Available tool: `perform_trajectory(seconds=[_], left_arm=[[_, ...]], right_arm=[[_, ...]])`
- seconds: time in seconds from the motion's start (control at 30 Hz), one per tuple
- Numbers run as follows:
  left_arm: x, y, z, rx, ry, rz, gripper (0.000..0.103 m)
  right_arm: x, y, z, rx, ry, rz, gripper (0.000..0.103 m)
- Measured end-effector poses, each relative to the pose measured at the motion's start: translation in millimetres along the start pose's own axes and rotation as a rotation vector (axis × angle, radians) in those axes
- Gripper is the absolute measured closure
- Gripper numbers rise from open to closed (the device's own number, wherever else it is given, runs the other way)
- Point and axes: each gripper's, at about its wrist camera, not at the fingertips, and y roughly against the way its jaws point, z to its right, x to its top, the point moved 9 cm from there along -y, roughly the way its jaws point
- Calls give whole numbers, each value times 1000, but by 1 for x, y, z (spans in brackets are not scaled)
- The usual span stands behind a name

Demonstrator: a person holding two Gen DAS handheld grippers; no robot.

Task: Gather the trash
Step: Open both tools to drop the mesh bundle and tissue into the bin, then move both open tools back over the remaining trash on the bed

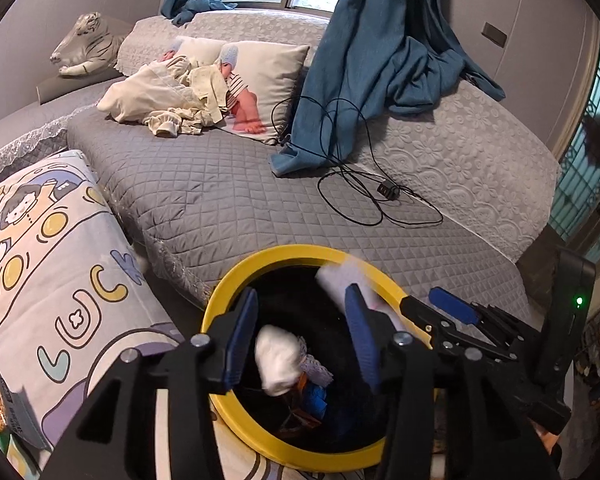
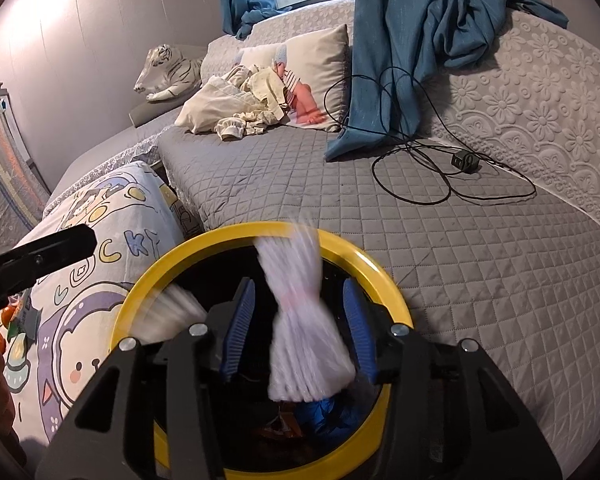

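Observation:
A round bin with a yellow rim [image 1: 236, 272] [image 2: 148, 280] stands below both grippers, dark inside with blue and orange scraps at the bottom. My left gripper [image 1: 300, 320] is open above the bin; a crumpled white tissue [image 1: 278, 360] is in mid-air between its fingers, blurred. My right gripper [image 2: 300, 316] is open above the bin; a white, pink-tinted tissue [image 2: 300, 320] is blurred between its pads, touching neither. The right gripper also shows in the left wrist view [image 1: 436, 304], with that tissue [image 1: 340, 276] over the rim.
A grey quilted bed [image 1: 228, 184] lies beyond the bin, with a black cable and adapter [image 1: 388, 191], blue curtains [image 1: 364, 80], cream clothes [image 1: 160, 96], a pillow and a toy tiger [image 1: 86, 42]. A cartoon-printed cushion [image 1: 52, 264] lies left, with snack packets [image 1: 4, 408] at its corner.

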Motion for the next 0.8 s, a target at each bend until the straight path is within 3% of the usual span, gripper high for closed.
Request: perform_trajectory(seconds=[0.37,0.57,0.8], left_arm=[[7,30,-44,55,63,55,47],[6,69,-87,120,100,108,36],[-5,130,-150,259,134,184,19]], right_arm=[[8,14,-10,25,19,37,55],[17,26,-48,85,81,73,48],[20,32,-112,186,177,98,38]])
